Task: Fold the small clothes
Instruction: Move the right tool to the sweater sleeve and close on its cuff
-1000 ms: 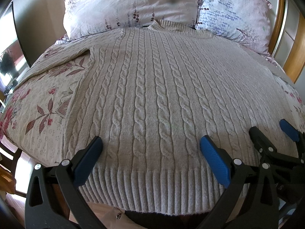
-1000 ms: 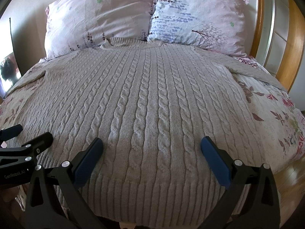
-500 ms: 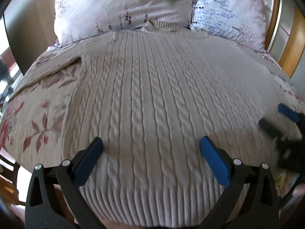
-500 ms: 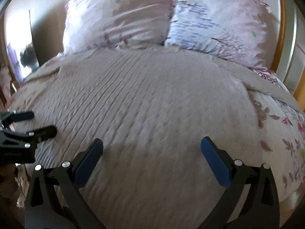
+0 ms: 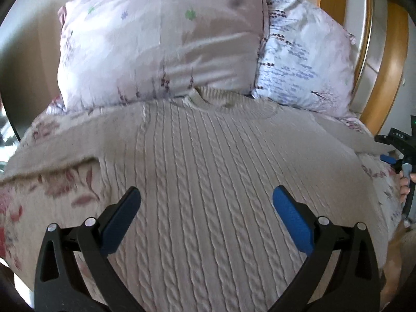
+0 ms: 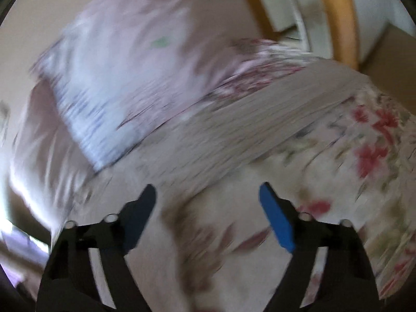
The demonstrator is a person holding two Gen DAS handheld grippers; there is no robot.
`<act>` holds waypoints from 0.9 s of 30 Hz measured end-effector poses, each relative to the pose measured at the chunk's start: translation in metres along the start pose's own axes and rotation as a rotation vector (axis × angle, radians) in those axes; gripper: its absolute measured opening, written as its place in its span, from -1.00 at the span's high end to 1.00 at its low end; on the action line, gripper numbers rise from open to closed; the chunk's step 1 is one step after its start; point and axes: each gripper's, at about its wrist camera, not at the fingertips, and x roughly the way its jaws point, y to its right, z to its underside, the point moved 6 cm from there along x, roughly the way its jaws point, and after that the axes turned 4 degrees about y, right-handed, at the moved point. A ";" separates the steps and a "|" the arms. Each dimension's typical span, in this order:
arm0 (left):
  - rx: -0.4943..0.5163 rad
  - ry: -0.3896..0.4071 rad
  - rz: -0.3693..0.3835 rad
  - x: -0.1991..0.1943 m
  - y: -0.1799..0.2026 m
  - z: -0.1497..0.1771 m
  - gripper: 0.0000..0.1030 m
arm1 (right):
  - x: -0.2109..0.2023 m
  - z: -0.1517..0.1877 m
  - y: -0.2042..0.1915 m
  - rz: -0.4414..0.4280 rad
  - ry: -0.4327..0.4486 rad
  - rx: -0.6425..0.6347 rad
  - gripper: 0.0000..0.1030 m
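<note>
Ahead of my left fingers (image 5: 206,202), one cable-knit sweater (image 5: 208,182) lies flat on the bed (image 5: 39,202), collar toward the pillows. No fold made yet, judging by its full spread; both sleeves and the body are left to do. Left fingers wide apart, nothing between them. Right fingers (image 6: 208,197) have just been closing but are parted, empty, over the floral bedspread beside the right sleeve (image 6: 260,119); that view is blurred. Count: one sweater, two pillows: pink pillow (image 5: 161,41) and blue-print pillow (image 5: 301,59).
</note>
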 end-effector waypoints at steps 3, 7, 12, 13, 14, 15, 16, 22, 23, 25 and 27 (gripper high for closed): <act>0.009 -0.013 -0.001 0.010 0.001 -0.011 -0.97 | 0.012 -0.016 0.024 0.041 0.000 0.082 -0.27; -0.003 -0.017 0.026 0.021 0.001 -0.015 -0.97 | 0.025 -0.022 0.051 0.065 -0.018 0.197 -0.06; -0.028 -0.038 0.063 0.035 0.003 -0.016 -0.97 | 0.029 -0.029 0.060 0.075 0.008 0.238 0.10; -0.035 -0.043 0.068 0.037 0.003 -0.016 -0.97 | 0.031 -0.033 0.063 0.075 0.013 0.248 0.14; -0.039 -0.047 0.070 0.039 0.003 -0.016 -0.97 | 0.031 -0.036 0.066 0.083 0.021 0.259 0.22; -0.044 -0.053 0.077 0.041 0.004 -0.015 -0.97 | 0.032 -0.038 0.069 0.088 0.028 0.270 0.26; -0.048 -0.057 0.083 0.043 0.004 -0.015 -0.97 | 0.034 -0.039 0.070 0.088 0.032 0.276 0.31; -0.046 -0.071 0.093 0.052 0.005 -0.013 -0.97 | 0.039 -0.044 0.074 0.133 0.060 0.236 0.66; -0.049 -0.074 0.095 0.053 0.005 -0.012 -0.97 | 0.040 -0.044 0.074 0.136 0.063 0.224 0.74; -0.056 -0.075 0.104 0.054 0.004 -0.012 -0.97 | 0.038 -0.046 0.068 0.143 0.084 0.178 0.78; -0.060 -0.072 0.109 0.055 0.003 -0.012 -0.97 | 0.033 -0.048 0.058 0.159 0.116 0.110 0.79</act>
